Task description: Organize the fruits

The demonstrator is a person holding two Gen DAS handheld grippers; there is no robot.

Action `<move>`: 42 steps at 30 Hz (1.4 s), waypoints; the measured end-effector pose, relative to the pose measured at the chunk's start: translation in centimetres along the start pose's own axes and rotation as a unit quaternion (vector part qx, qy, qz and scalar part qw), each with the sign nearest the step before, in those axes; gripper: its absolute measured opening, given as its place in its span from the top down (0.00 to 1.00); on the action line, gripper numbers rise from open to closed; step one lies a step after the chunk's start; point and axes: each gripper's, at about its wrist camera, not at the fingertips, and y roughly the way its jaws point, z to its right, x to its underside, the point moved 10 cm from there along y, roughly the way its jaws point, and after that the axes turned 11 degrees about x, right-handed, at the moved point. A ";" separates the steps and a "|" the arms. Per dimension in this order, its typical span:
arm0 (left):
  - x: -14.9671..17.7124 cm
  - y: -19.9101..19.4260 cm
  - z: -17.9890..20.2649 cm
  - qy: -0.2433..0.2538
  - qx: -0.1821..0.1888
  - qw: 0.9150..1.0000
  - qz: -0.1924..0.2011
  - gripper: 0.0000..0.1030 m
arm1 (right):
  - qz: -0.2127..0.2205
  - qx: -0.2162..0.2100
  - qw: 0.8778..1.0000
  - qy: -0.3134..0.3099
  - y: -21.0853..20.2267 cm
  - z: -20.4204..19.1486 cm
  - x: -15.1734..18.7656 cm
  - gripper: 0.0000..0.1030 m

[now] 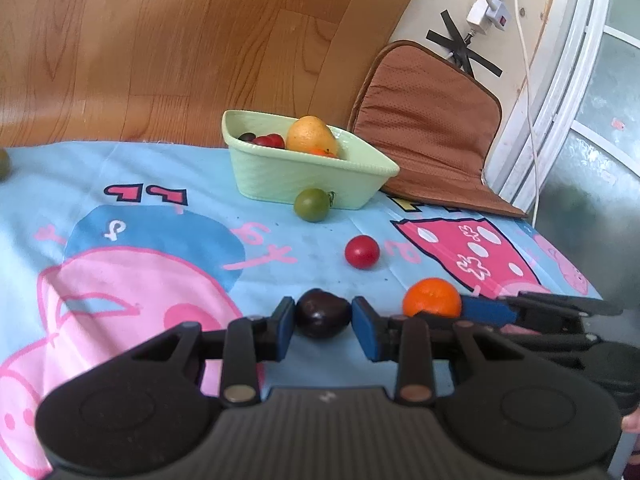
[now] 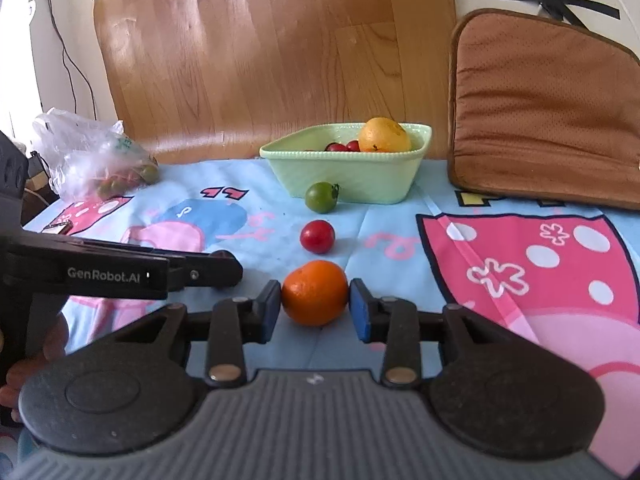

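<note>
Pinching a dark purple fruit (image 1: 321, 318) between its two blue pads, the left gripper (image 1: 322, 325) is pressing on it from both sides low over a blue and pink cartoon cloth (image 1: 160, 240). Just to its right, the right gripper (image 2: 314, 307) is bracketing an orange (image 2: 315, 293), one blue pad at each side; the left pad is looking as if it is touching the peel and the right one is sitting a hair off it, though the fisheye view is making that hard to judge, so I cannot tell whether the orange is truly being gripped. Both fruits are sitting close to each other on the cloth, the orange to the right of the dark one. Beyond the orange, a red cherry tomato (image 2: 317, 236) is lying alone, and farther on a green tomato (image 2: 321, 197) is resting just in front of a pale green bowl (image 2: 348, 180). The bowl is holding a large yellow-orange fruit (image 2: 383, 135) and some small red tomatoes (image 2: 342, 146). A brown seat cushion (image 2: 544, 120) is leaning against the wall to the right of the bowl, a clear plastic bag (image 2: 88, 152) of small fruit is lying at the far left edge of the cloth, and a wooden board (image 2: 260, 48) is standing behind everything.
</note>
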 end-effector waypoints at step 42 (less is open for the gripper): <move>-0.1 -0.3 -0.6 -0.008 -0.008 1.000 0.003 0.69 | -0.003 0.031 1.000 0.005 0.2 -1.1 0.2 0.62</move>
